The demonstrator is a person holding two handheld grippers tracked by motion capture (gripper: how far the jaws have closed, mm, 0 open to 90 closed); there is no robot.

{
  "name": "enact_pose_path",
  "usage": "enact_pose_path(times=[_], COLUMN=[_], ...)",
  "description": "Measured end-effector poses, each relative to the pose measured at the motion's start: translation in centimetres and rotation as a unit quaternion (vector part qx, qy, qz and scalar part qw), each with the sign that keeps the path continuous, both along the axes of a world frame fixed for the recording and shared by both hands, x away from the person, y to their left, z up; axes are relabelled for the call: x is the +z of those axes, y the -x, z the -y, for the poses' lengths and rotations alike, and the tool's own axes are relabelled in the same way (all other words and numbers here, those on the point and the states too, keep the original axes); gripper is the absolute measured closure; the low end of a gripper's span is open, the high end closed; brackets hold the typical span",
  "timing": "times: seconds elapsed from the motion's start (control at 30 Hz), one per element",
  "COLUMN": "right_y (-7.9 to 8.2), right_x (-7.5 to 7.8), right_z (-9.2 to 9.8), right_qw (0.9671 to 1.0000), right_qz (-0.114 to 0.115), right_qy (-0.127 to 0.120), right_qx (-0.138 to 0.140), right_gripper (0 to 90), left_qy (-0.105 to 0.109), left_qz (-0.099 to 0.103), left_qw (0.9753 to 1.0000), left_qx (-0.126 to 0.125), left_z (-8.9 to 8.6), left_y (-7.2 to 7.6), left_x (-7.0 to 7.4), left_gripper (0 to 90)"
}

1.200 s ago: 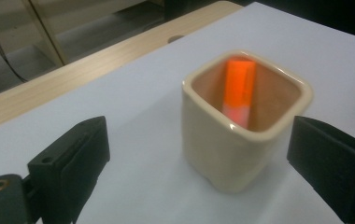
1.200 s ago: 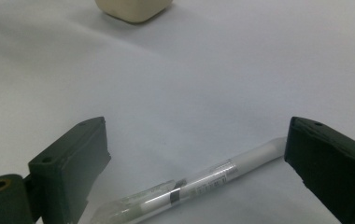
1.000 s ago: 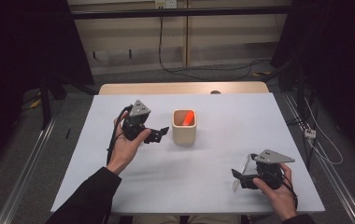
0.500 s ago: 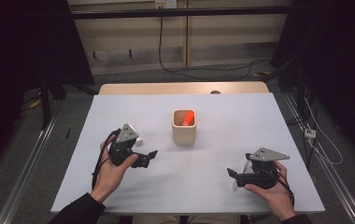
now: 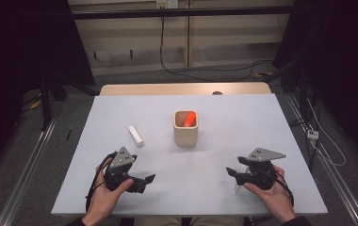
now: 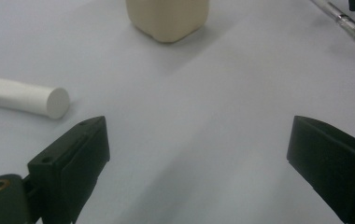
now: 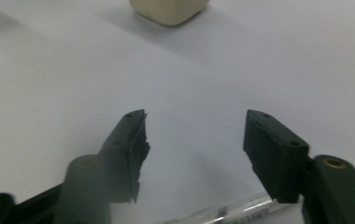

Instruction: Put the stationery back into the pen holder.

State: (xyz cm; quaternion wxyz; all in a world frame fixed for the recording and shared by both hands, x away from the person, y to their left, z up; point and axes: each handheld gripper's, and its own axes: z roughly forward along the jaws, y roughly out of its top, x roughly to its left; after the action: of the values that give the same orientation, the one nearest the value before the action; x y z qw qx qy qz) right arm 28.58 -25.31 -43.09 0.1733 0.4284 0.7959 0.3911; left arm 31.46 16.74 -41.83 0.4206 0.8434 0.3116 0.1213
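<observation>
Left gripper [image 5: 142, 179] has pulled back from beside the cup [image 5: 186, 128] to the near left edge of the table [image 5: 262, 113]; the white stick [image 5: 136, 136] now lies bare on the table, left of the cup and well apart from it. Right gripper [image 5: 232, 172] has barely shifted, near right edge.

State now:
- Left: jaws spread wide, nothing between them. In the left gripper view the white stick [image 6: 24, 95] lies ahead-left of the jaws, cup [image 6: 168, 18] further on.
- Right: jaws parted, empty. A clear pen [image 7: 222, 213] lies on the table just under/behind them; it also shows at the top right of the left gripper view [image 6: 346, 23].
- Cup upright mid-table, an orange item [image 5: 189, 118] inside, leaning on the wall.

Progress, my read: looks like loading items into the cup. One in, two out (white stick, clear pen). Neither is grasped. Pen sits closest to the right jaws, so that is the likely next pick; stick is for the left. Roughly a third done.
</observation>
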Motion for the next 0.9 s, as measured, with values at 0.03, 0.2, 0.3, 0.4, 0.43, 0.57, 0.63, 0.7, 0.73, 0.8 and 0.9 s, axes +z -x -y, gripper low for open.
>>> enact_pose_path(times=[0.03, 0.2, 0.3, 0.4, 0.43, 0.57, 0.63, 0.7, 0.73, 0.8, 0.9], right_y=[-0.1, -0.2, -0.4, -0.4, -0.4, 0.0, 0.1, 0.2, 0.2, 0.2, 0.2], right_x=[0.0, 0.1, 0.0, 0.0, -0.1, -0.2, -0.3, -0.3, -0.3, -0.6, -1.1], right_z=[0.0, 0.0, -0.3, -0.6, -0.8, -1.6, -1.8, -1.8, -1.9, -1.9, -1.9], right_qw=[1.0, 0.9996, 0.9995, 0.9994, 0.9991, 0.9977, 0.9979, 0.9975, 0.9969, 0.9953, 0.9928], right_qz=[-0.007, -0.019, -0.025, -0.03, -0.037, -0.044, -0.044, -0.053, -0.061, -0.079, -0.106], right_qy=[-0.003, -0.015, -0.008, 0.006, 0.011, 0.018, 0.018, 0.019, 0.023, 0.031, 0.03], right_qx=[0.001, 0.015, 0.016, 0.014, 0.021, 0.047, 0.045, 0.044, 0.044, 0.047, 0.048], right_gripper=[50.9, 75.7, 86.4, 90.0, 90.0, 90.0, 90.0, 90.0, 90.0, 90.0, 90.0], left_qy=[0.006, 0.026, 0.025, 0.028, 0.024, 0.023, 0.024, 0.025, 0.025, 0.027, 0.03], left_qz=[0.001, 0.001, 0.018, 0.012, 0.014, 0.01, 0.009, 0.011, 0.01, 0.011, 0.014], left_qw=[1.0, 0.9996, 0.9993, 0.9994, 0.9995, 0.9996, 0.9996, 0.9996, 0.9996, 0.9995, 0.9994], left_qx=[0.003, 0.012, 0.021, 0.017, 0.016, 0.009, 0.01, 0.011, 0.011, 0.011, 0.013], left_z=[-0.3, -1.6, -1.8, -1.6, -1.5, -1.3, -1.4, -1.5, -1.5, -1.6, -1.7], left_y=[0.3, 1.6, 1.8, 1.8, 1.8, 1.8, 1.8, 1.8, 1.8, 1.8, 1.7], left_x=[-0.2, -1.0, -1.2, -1.7, -1.8, -1.8, -1.9, -1.9, -1.9, -1.8, -1.8], left_gripper=[6.0, 6.7, 6.7, 6.6, 6.7, 6.7, 6.7, 6.7, 6.7, 6.6, 6.6])
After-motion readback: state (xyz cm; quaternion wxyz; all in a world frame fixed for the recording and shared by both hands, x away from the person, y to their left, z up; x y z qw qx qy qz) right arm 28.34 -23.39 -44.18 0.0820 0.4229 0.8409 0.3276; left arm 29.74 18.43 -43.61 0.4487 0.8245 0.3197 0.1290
